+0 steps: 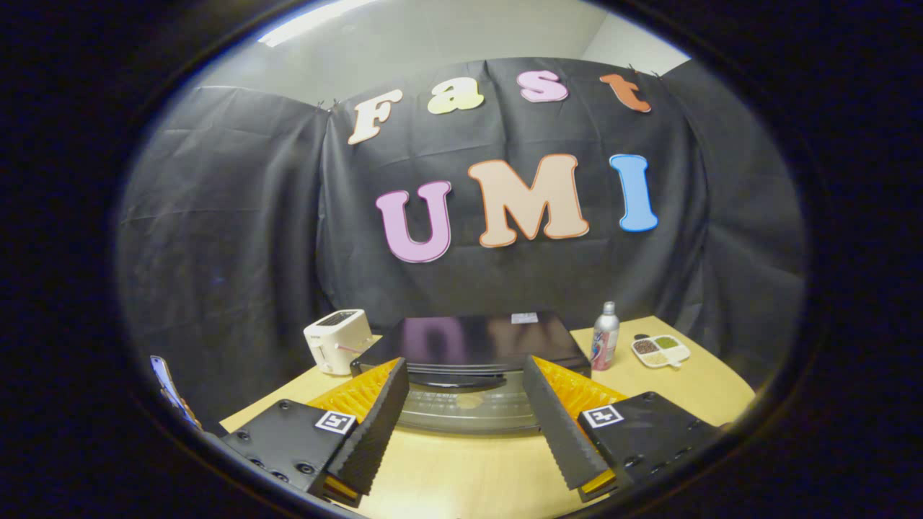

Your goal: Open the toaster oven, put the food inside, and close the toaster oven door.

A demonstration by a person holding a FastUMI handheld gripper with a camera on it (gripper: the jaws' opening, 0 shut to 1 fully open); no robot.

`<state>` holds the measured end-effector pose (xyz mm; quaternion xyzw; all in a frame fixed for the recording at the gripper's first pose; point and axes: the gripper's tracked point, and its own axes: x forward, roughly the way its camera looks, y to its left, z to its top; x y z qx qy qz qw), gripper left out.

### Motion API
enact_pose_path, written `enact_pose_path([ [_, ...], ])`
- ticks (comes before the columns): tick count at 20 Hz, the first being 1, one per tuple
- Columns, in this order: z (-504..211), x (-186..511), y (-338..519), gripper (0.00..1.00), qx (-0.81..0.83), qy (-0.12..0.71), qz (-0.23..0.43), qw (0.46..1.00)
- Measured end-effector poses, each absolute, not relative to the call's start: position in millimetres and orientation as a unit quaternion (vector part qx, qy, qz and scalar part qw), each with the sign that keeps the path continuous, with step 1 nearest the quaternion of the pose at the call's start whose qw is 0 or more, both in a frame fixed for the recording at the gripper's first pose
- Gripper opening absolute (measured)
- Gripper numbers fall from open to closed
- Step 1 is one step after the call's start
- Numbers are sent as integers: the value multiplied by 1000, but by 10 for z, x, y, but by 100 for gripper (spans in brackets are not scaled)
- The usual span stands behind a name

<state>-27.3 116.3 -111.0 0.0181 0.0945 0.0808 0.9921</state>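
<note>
The tool [465,382], fingers spread wide and empty, hangs just before the toaster oven [472,342].

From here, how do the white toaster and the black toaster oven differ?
The toaster is white and stands tall and narrow; the toaster oven is black, low and wide, with a glossy top. The toaster has slots on its top face; the toaster oven has a glass door on its front. The toaster sits off beyond one finger, while the toaster oven lies just ahead of the open gripper. Both rest on the wooden table.
</note>
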Motion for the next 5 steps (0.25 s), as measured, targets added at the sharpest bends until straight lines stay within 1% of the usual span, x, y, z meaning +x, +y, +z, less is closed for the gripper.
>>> enact_pose_path([
  [5, -763, -381, 1039, 98, 22, 55, 84, 995],
])
